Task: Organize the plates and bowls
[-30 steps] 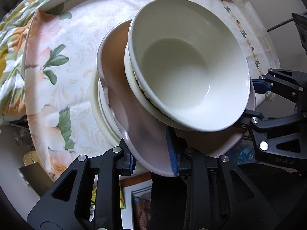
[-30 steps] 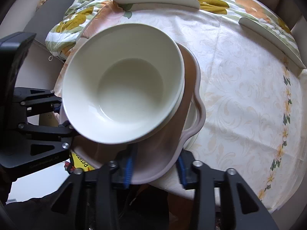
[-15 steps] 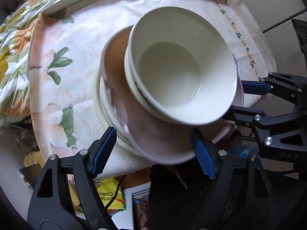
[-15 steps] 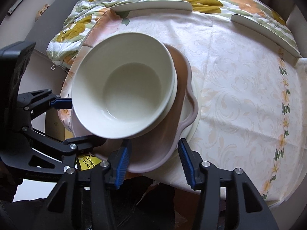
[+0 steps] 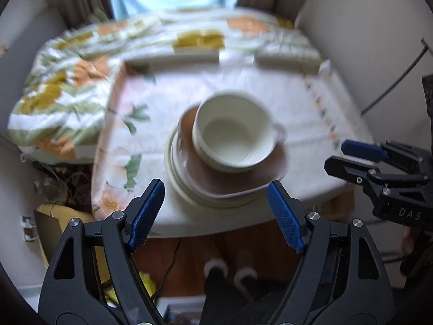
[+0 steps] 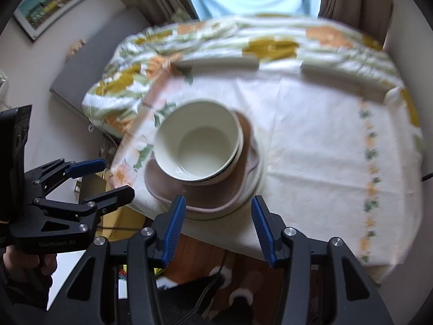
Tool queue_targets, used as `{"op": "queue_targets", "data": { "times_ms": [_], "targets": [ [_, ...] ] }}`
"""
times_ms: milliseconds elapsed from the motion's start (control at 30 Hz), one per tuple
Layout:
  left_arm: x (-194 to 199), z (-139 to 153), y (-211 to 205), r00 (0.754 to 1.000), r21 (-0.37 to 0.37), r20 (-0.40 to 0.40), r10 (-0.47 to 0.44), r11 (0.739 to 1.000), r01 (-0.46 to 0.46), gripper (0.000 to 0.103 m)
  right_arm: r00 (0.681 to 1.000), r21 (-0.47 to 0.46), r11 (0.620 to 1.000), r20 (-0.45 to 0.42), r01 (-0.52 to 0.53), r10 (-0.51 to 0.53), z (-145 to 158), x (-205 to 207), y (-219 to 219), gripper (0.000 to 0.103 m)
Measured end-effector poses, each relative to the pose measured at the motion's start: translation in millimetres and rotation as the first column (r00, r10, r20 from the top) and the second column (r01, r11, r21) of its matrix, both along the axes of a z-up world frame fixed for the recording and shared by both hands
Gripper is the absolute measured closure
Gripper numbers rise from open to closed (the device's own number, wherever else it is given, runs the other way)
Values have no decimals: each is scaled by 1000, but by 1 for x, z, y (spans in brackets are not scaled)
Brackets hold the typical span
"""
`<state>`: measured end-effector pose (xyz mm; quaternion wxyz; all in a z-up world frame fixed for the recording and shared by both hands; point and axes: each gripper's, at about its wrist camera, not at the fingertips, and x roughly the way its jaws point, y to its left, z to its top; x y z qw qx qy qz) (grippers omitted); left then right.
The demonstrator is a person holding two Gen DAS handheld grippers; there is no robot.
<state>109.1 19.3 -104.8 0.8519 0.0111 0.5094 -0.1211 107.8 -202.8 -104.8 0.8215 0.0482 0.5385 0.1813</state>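
One stack stands near the front edge of the table (image 5: 303, 100). Two nested cream bowls (image 5: 232, 132) sit on a pink scalloped plate (image 5: 238, 181), which lies on cream plates (image 5: 176, 178). The stack also shows in the right wrist view: bowls (image 6: 197, 146), pink plate (image 6: 205, 197). My left gripper (image 5: 216, 208) is open and empty, pulled back in front of the stack. My right gripper (image 6: 219, 227) is open and empty, also clear of the stack. Each gripper shows in the other's view, the right (image 5: 354, 154) and the left (image 6: 108, 176).
A floral cloth covers the table (image 6: 324, 140). Two long cream trays (image 6: 216, 62) (image 6: 343, 81) lie at the far side on a flowered quilt. The table's front edge is just below the stack, with wooden floor and slippered feet (image 5: 230, 273) beneath. Curtains and a window are behind.
My left gripper let go of the pink plate's rim and opened. Both grippers drew back and up from the stack, which now rests on the table and looks smaller.
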Motion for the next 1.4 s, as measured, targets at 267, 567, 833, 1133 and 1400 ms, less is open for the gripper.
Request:
{"op": "queue_targets", "data": {
  "times_ms": [267, 567, 833, 1133, 1400],
  "targets": [
    [-83, 111, -33, 919, -73, 377, 118, 993, -97, 8, 927, -7, 994, 361, 109, -99, 114, -75, -54, 55],
    [-137, 165, -54, 791, -23, 600, 118, 991, -130, 0, 762, 19, 947, 588, 322, -271, 171, -137, -81, 1],
    [-153, 167, -50, 770, -20, 627, 118, 991, -136, 0, 727, 18, 923, 611, 385, -315, 173, -152, -84, 1],
    [-157, 161, -54, 767, -17, 631, 119, 990, -140, 0, 726, 10, 920, 610, 393, -317, 169, -156, -87, 1],
    [-155, 159, -52, 766, -25, 629, 132, 988, -151, 0, 732, 9, 921, 604, 390, -316, 166, -154, -88, 1]
  ]
}}
